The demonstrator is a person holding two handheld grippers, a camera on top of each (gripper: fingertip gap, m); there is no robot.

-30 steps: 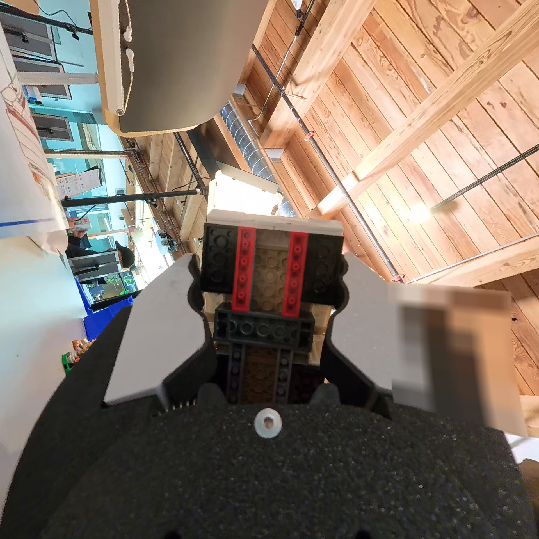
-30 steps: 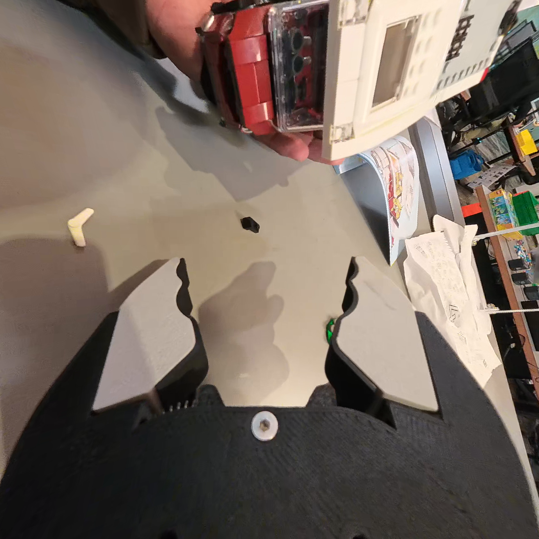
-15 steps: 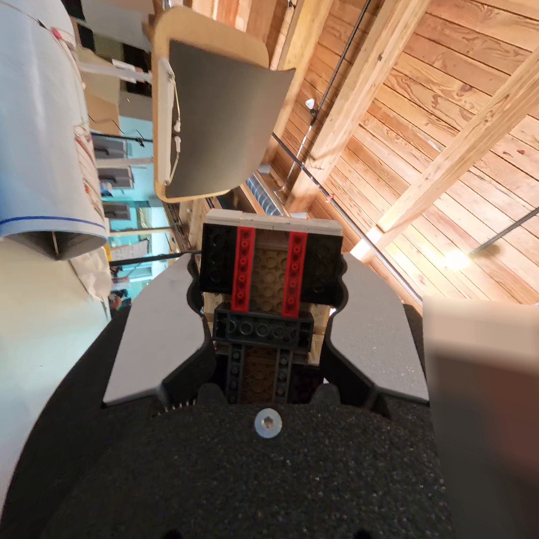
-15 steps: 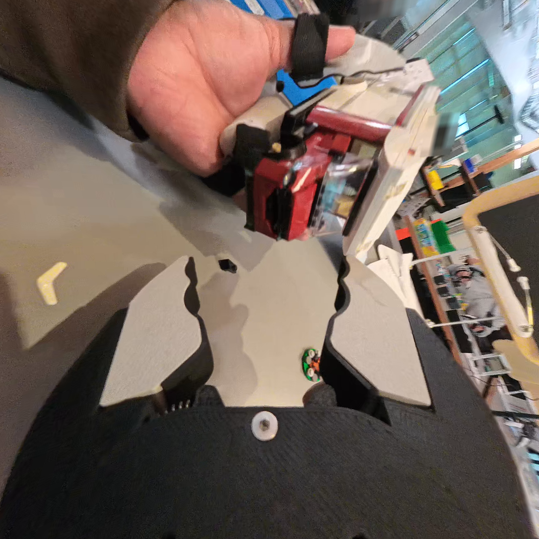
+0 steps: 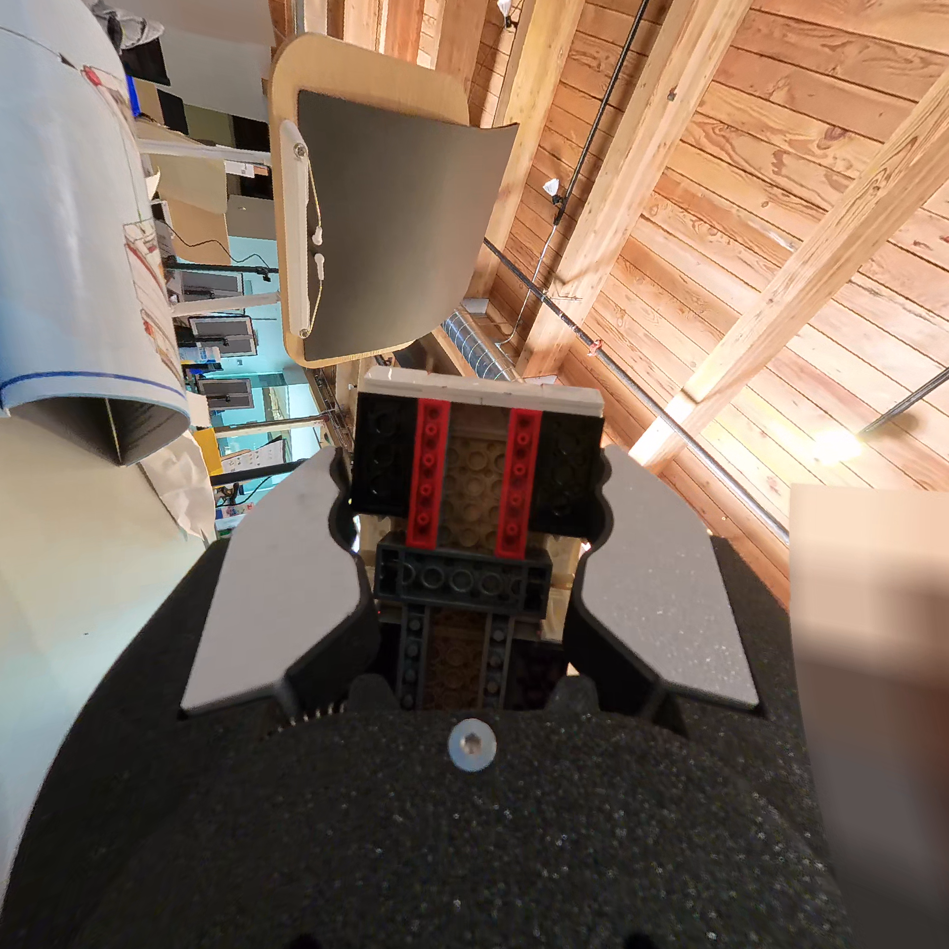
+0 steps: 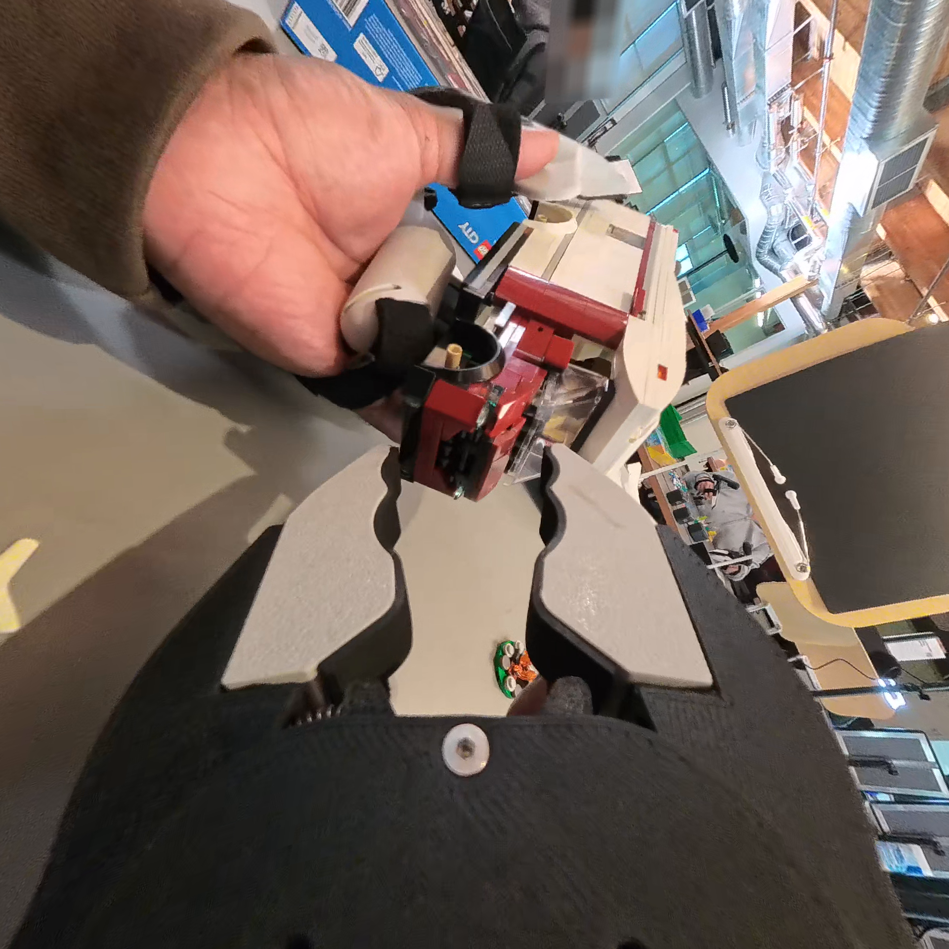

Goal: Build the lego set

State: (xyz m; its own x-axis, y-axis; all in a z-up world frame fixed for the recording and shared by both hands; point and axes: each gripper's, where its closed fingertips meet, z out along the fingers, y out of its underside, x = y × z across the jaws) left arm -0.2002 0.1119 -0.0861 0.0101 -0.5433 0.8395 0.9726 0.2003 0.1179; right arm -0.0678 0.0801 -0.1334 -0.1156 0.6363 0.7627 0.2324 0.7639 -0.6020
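Observation:
My left gripper (image 5: 475,462) is shut on a brick-built vehicle (image 5: 477,493); I see its underside of black, red and tan plates, with a pad pressed on each side. In the right wrist view the same vehicle (image 6: 590,287) has a white body, a clear windscreen and a dark red front end (image 6: 462,436). A person's hand (image 6: 287,215) with black straps is behind it and holds it up above the grey table (image 6: 102,462). My right gripper (image 6: 470,462) has its fingertips closed on the red front end, one on the black edge and one on the clear windscreen.
A small green round piece with orange on it (image 6: 513,667) lies on the table between my right fingers' bases. A pale angled piece (image 6: 15,575) lies at the left. A wood-rimmed chair (image 6: 847,462) stands at the right, a blue box (image 6: 359,46) behind. Tip to tip, the grippers are about 15 cm apart.
My right gripper has come up to the vehicle and its jaws have narrowed from wide open onto the red front end. The left view has swung; the vehicle sits unchanged in the left grasp.

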